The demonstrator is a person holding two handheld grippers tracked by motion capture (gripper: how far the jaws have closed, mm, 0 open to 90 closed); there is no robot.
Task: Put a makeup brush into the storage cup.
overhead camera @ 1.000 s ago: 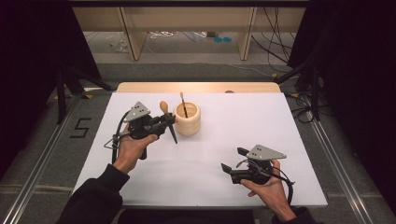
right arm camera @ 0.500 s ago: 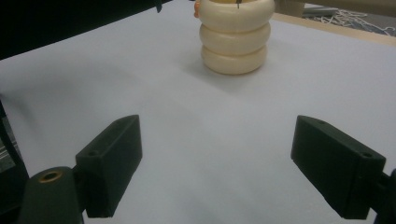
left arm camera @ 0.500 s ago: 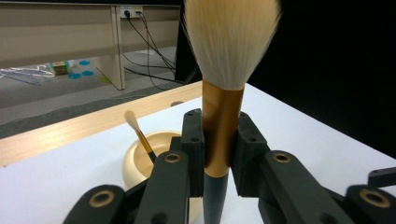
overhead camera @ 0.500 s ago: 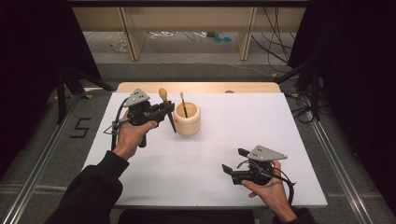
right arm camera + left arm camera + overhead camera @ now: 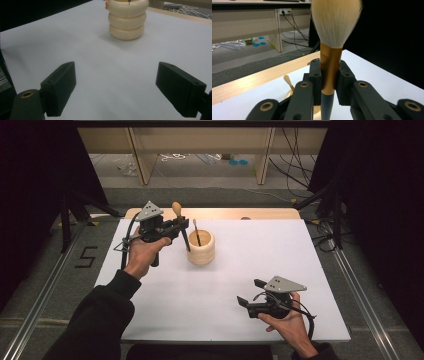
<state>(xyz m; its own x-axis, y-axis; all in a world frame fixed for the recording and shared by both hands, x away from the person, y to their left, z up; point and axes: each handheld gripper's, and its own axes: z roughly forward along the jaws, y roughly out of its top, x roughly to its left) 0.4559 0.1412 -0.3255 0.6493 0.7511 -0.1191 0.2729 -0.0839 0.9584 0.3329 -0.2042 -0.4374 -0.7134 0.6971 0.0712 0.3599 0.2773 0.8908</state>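
My left gripper [image 5: 179,227] is shut on a makeup brush [image 5: 181,226], held upright just left of the cream ribbed holder [image 5: 201,248], bristles up. In the left gripper view the jaws clamp the brush's copper ferrule [image 5: 330,68], with pale bristles above and the dark handle below. A thin stick with a rounded tip [image 5: 196,231] stands inside the holder. My right gripper [image 5: 251,294] rests low at the front right of the white table, open and holding nothing. In the right gripper view the holder [image 5: 127,20] stands ahead, beyond the spread fingers [image 5: 60,86].
The white tabletop [image 5: 260,255] has a wooden strip [image 5: 220,213] along its far edge. Beyond it stand wooden furniture legs and loose cables on the grey floor. Dark stands flank the table on both sides.
My left gripper has carried the brush upward and farther back, staying just left of the holder. The right gripper has stayed still.
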